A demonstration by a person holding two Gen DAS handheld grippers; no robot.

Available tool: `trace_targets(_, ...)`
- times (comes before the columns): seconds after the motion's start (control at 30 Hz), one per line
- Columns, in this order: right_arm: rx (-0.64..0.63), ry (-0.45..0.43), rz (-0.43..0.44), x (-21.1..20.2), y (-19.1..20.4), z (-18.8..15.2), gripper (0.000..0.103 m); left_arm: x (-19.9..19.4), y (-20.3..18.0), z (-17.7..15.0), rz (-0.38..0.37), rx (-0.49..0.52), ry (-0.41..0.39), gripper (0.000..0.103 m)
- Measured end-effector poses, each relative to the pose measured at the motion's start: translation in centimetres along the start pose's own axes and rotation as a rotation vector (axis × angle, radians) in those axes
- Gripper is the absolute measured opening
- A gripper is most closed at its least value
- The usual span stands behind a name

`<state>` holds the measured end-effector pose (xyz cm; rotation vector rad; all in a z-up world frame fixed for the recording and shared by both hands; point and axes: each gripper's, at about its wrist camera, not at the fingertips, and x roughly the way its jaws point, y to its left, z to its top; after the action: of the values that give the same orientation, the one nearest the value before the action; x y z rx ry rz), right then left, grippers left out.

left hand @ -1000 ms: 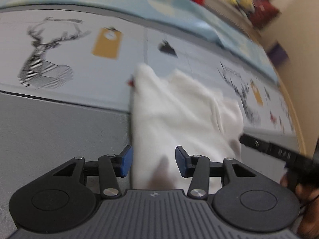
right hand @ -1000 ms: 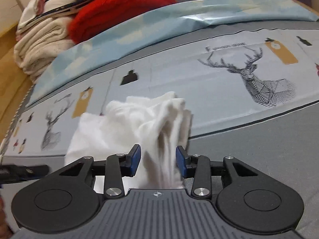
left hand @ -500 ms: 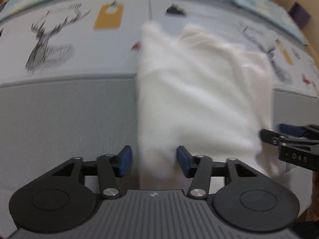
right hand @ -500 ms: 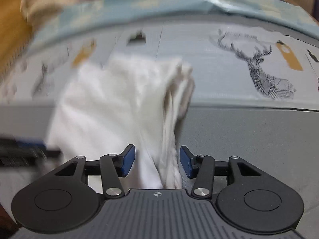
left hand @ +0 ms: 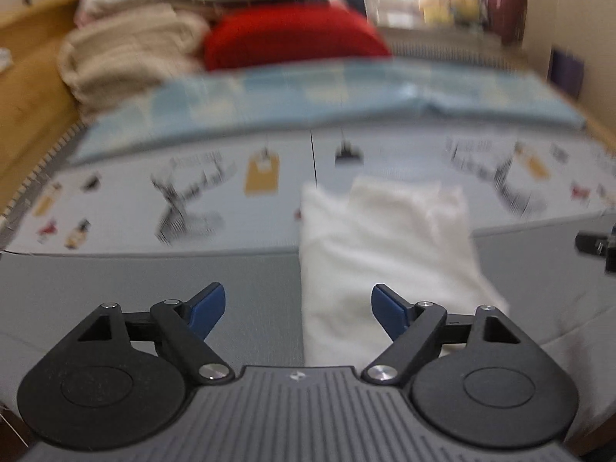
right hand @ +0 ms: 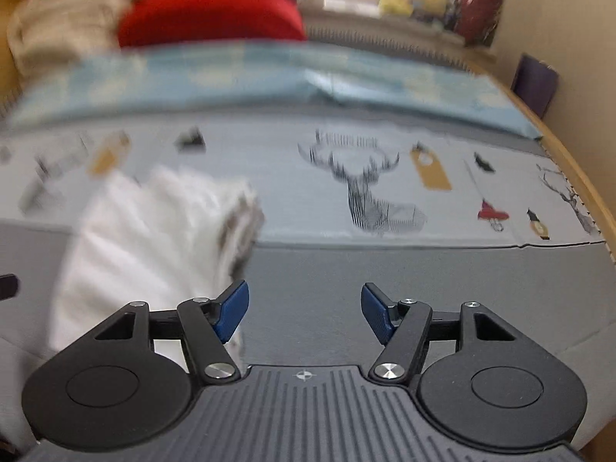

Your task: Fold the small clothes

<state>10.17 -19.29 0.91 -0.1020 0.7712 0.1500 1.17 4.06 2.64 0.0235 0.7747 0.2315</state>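
Left claw (left hand: 296,310) opening, white garment (left hand: 385,254) just ahead, untouched

Bed (left hand: 134,288): grey cover with deer-print band. White folded garment (left hand: 385,254) lies flat on it; pale blue sheet (left hand: 346,100), red cushion (left hand: 292,34), beige blankets (left hand: 127,54) behind.

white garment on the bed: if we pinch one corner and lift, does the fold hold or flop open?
Probably flops: the white garment looks like soft, thin cloth, its folded layers gaping at the edge. Likely light, so a push should slide or bunch it on the bedspread. It won't roll. Blur limits detail.
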Motion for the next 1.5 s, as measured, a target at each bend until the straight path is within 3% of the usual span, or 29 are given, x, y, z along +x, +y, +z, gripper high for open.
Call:
trace_targets(0.1, 0.014, -0.11, 0.05, -4.6, -0.5, -2.3, 0.074, -4.3, -0.9, -1.6, -0.041, -0.004, -0.086, 0.088)
trace_targets(0.23, 0.032, -0.221, 0.097, -8.6, -0.8, -7.0, 0.077, -6.9, -2.5, -4.9, -0.089, 0.034, -0.131, 0.088)
trace_targets(0.3, 0.028, -0.275, 0.117, -9.8, -0.7, -8.5, 0.078, -6.9, -2.7, -7.0, -0.102, 0.017, -0.104, 0.09)
trace_targets(0.4, -0.04, -0.299, 0.102, -10.6, 0.4, -9.5, 0.08, -5.2, -2.9, -7.7, -0.053, -0.028, -0.005, 0.09)
trace_targets(0.5, -0.075, -0.255, 0.101, -9.6, 1.0, -9.6, 0.08, -4.4, -2.4, -7.5, -0.03, -0.081, 0.002, 0.09)
trace_targets(0.6, -0.049, -0.217, 0.107, -8.9, 0.9, -9.5, 0.08, -4.0, -1.7, -7.7, -0.057, -0.155, 0.036, 0.09)
trace_targets(0.8, -0.019, -0.185, 0.121, -8.4, 1.4, -9.8, 0.08, -3.3, -2.3, -8.2, -0.063, -0.095, 0.046, 0.09)
trace_targets(1.5, -0.078, -0.173, 0.128, -8.1, 2.7, -9.9, 0.083, -2.1, -2.4, -8.7, -0.088, -0.09, 0.062, 0.09)
